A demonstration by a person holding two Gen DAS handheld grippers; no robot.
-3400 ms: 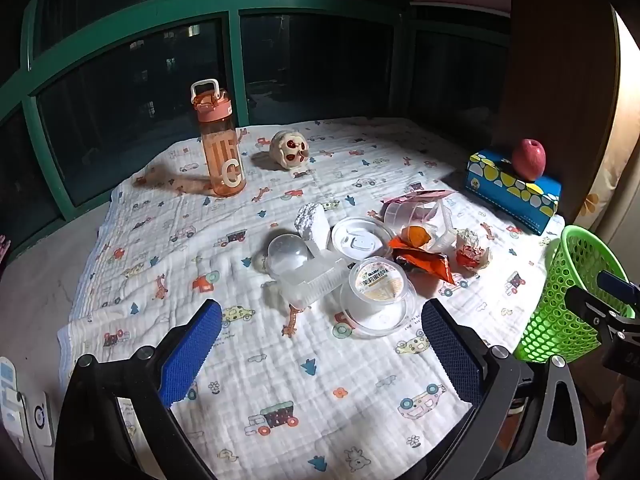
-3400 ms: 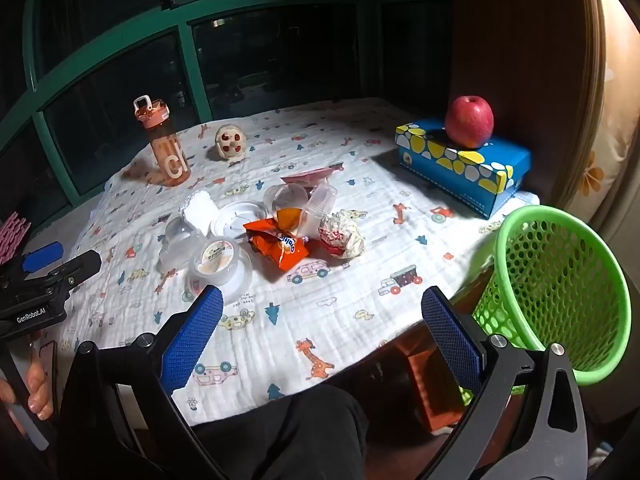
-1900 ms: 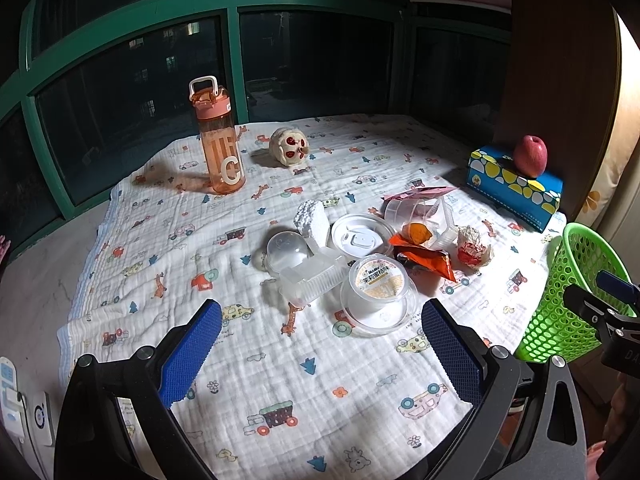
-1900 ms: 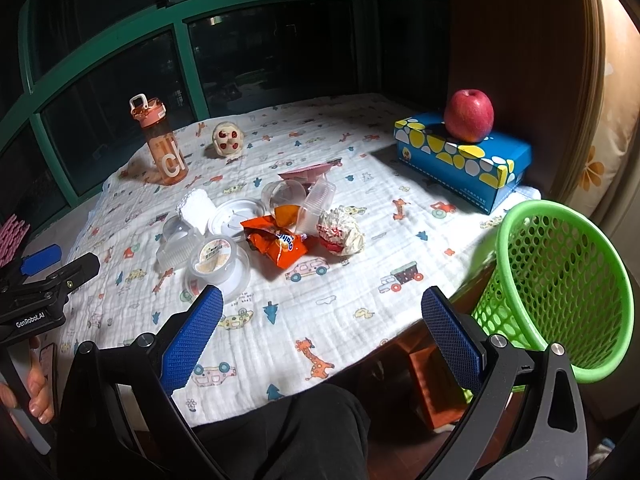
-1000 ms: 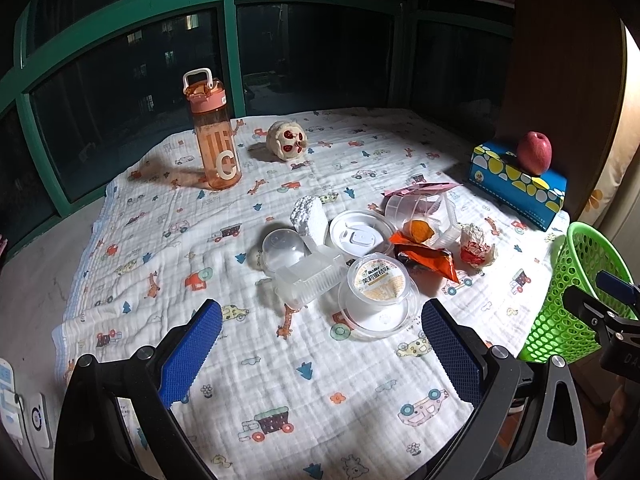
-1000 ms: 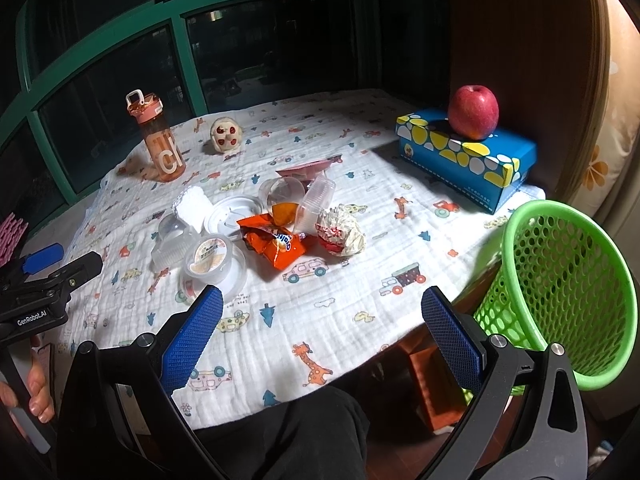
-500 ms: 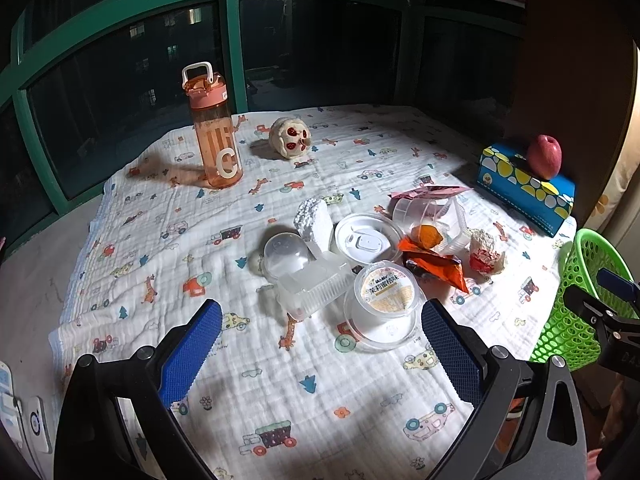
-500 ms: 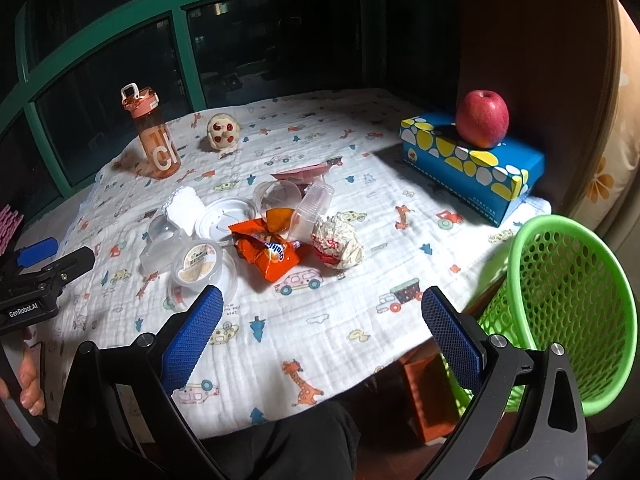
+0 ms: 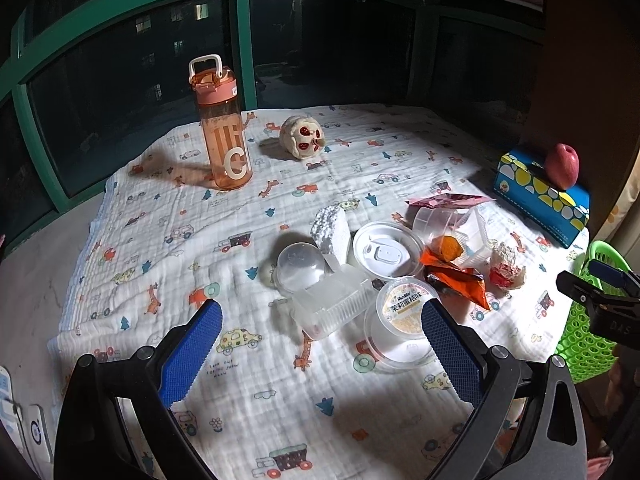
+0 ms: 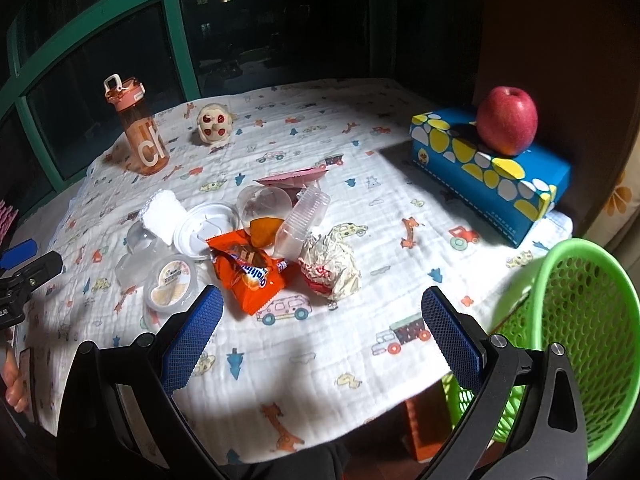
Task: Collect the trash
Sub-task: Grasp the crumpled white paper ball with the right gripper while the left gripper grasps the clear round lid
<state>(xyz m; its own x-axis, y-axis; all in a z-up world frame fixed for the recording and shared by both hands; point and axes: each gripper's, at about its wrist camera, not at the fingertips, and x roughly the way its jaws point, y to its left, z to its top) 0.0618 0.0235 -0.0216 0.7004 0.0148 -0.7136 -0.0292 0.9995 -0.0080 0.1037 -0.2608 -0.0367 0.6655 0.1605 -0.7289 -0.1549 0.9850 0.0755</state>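
A pile of trash lies in the middle of the cloth-covered table: an orange snack wrapper, a crumpled paper ball, clear plastic cups, a white lid, a sealed pudding cup, a clear plastic box, white foam and a pink packet. A green mesh basket stands off the table's right edge. My left gripper is open and empty, just short of the plastic box and pudding cup. My right gripper is open and empty, just short of the wrapper and paper ball.
An orange water bottle and a skull-like toy stand at the back of the table. A blue tissue box with a red apple on it sits at the right. Dark windows close the far side.
Both grippers have moved forward toward the trash pile, which now appears larger and closer. Both stay open. Nothing on the table has moved.
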